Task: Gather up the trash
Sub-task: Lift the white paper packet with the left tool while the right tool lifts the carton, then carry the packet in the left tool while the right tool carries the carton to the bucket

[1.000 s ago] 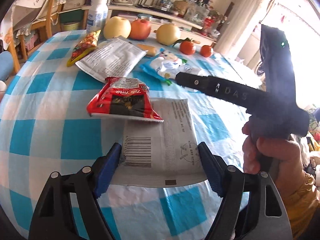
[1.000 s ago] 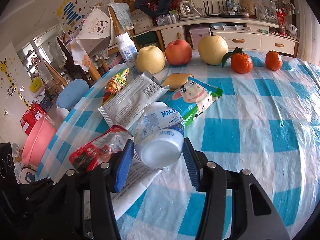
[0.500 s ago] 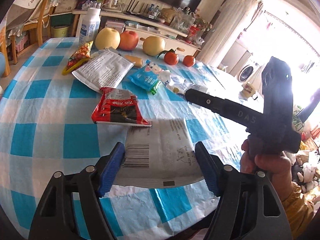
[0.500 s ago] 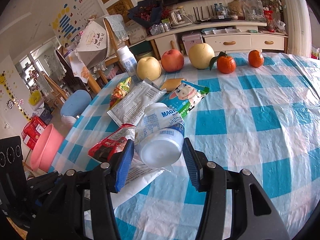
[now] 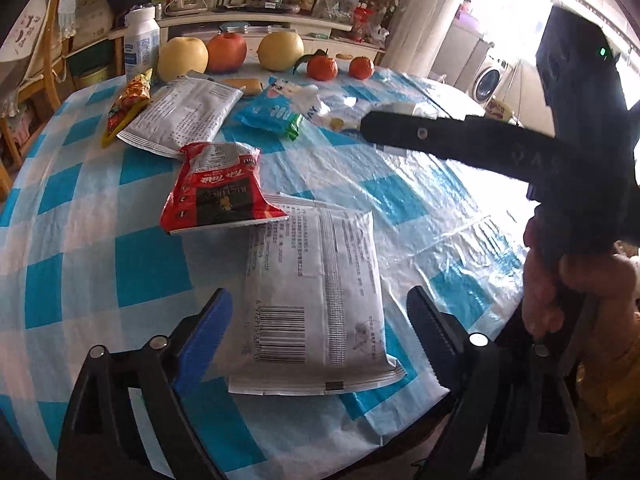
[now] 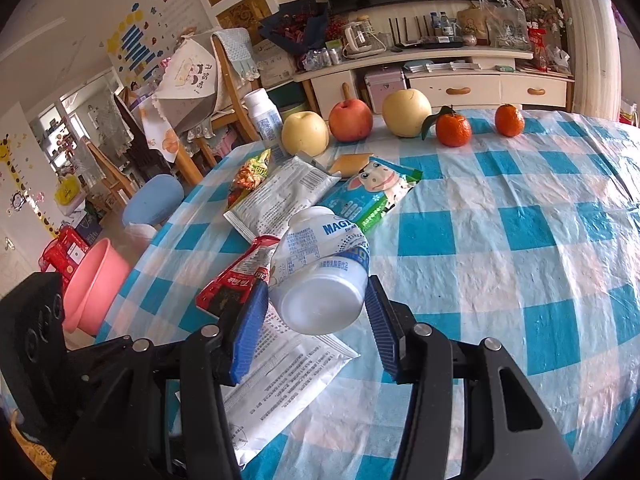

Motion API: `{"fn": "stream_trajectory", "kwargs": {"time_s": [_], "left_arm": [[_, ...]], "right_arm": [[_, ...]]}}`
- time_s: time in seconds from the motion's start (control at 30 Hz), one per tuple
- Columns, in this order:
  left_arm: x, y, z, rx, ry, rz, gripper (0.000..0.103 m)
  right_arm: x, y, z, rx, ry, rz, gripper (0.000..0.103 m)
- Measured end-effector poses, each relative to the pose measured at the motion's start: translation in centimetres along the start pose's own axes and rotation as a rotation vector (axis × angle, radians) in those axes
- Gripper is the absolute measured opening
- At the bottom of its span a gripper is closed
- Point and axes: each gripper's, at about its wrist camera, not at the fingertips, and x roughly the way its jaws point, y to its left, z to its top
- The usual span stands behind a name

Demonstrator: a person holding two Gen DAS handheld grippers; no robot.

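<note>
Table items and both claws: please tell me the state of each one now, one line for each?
Left claw: jaws opening, pads clear of the pouch.
White barcode pouch: flat on the table, between the left claw's jaws.
Right claw: shut on the bottle.
White plastic bottle: held tilted, bottom facing the camera.
Red snack bag: lying on the table, overlapping the pouch.
Blue cow wrapper: lying flat.
</note>
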Motion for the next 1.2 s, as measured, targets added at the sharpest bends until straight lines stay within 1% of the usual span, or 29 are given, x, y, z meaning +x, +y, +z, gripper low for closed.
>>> {"fn": "stream_trajectory", "kwargs": {"time_s": [0.1, 0.23, 0.27, 0.3, 0.33, 0.5, 0.63, 0.7, 0.83, 1.0, 1.1, 1.2], "left_arm": [[1.7, -0.7, -0.3, 0.041, 0.041, 0.052, 0.09], [2.9, -1.0, -0.2, 0.052, 0.046, 0.09, 0.09], [3.0, -1.1, -0.1, 0.057, 0.038, 0.098, 0.088], [3.0, -1.2, 0.0, 0.064, 0.036, 0.115, 0.083], [3.0, -1.3, 0.1, 0.069, 0.034, 0.116, 0.079], [2.5, -1.1, 0.0, 0.044, 0.022, 0.096, 0.076], [1.2, -0.4, 0.3, -0.002, -0.007, 0.041, 0.076], [0.0, 0.3, 0.6, -0.036, -0.034, -0.001, 0.076], [-2.5, 1.7, 1.2, -0.09, -0.097, -0.05, 0.076], [-5.1, 4.3, 1.7, -0.176, -0.165, -0.112, 0.076], [-6.2, 5.8, 1.9, -0.21, -0.205, -0.115, 0.076], [-7.2, 7.4, 1.9, -0.25, -0.239, -0.111, 0.076]], "right_arm": [[0.2, -0.1, -0.1, -0.001, 0.004, 0.009, 0.051], [0.3, -0.7, 0.0, 0.012, 0.008, 0.014, 0.051], [0.2, -0.8, 0.0, 0.013, 0.008, 0.016, 0.051], [0.1, -0.9, 0.0, 0.014, 0.006, 0.018, 0.051], [0.0, -0.9, 0.0, 0.014, 0.004, 0.019, 0.051], [-0.4, -0.8, 0.1, 0.015, -0.002, 0.036, 0.051], [-0.7, -0.4, 0.2, 0.015, -0.007, 0.052, 0.051], [-0.9, -0.3, 0.4, 0.026, -0.013, 0.067, 0.051], [-1.6, -0.2, 0.9, 0.063, -0.034, 0.109, 0.051], [-2.0, 0.3, 1.5, 0.099, -0.045, 0.154, 0.051], [-2.1, 0.7, 1.8, 0.122, -0.054, 0.182, 0.051], [-2.1, 1.4, 2.1, 0.124, -0.059, 0.183, 0.051]]}}
